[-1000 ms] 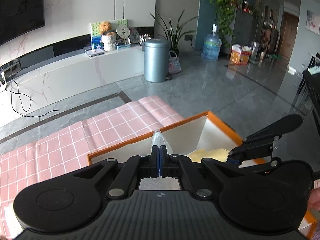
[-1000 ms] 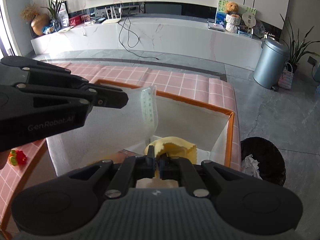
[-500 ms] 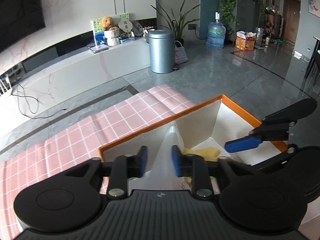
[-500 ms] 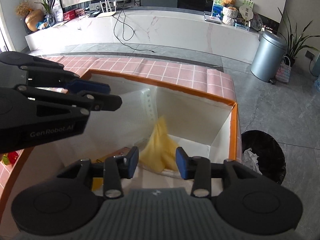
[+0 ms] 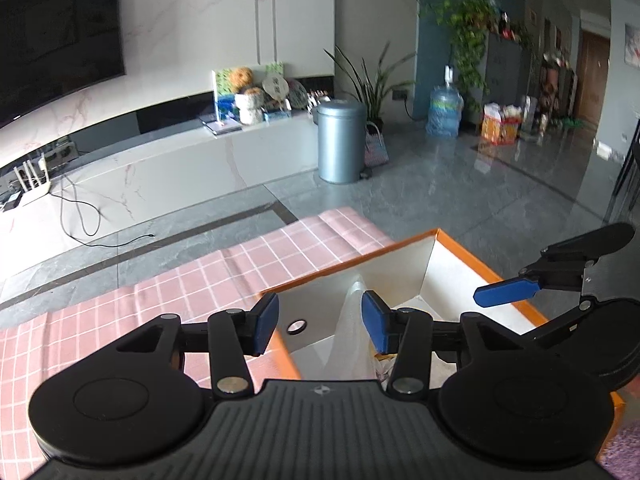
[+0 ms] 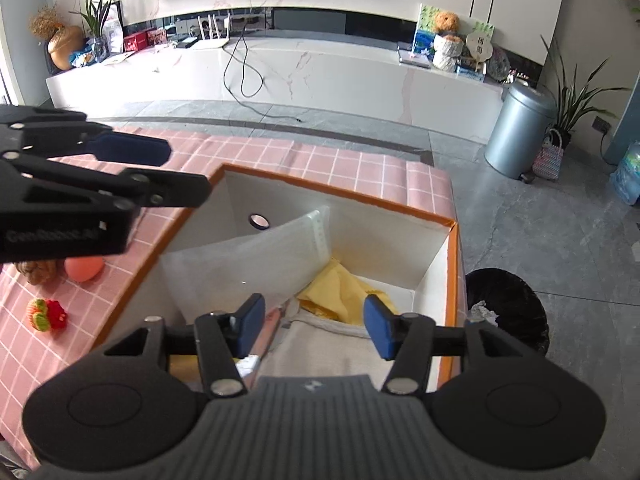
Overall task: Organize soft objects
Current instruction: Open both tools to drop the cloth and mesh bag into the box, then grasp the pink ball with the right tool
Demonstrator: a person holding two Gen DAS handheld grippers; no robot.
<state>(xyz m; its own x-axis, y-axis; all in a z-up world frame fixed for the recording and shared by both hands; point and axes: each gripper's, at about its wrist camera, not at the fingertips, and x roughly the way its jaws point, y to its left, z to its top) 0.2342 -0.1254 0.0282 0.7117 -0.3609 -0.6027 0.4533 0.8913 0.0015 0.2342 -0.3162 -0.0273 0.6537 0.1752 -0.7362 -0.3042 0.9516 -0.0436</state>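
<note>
Yellow cloth [image 6: 340, 292] in box [image 6: 450, 276], below parted, empty right gripper [image 6: 314, 322] fingers, just opened

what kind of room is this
Most likely a home living room: a large wall-mounted TV above a long white marble media console, potted plants, and a teddy bear among ornaments on the console.
</note>
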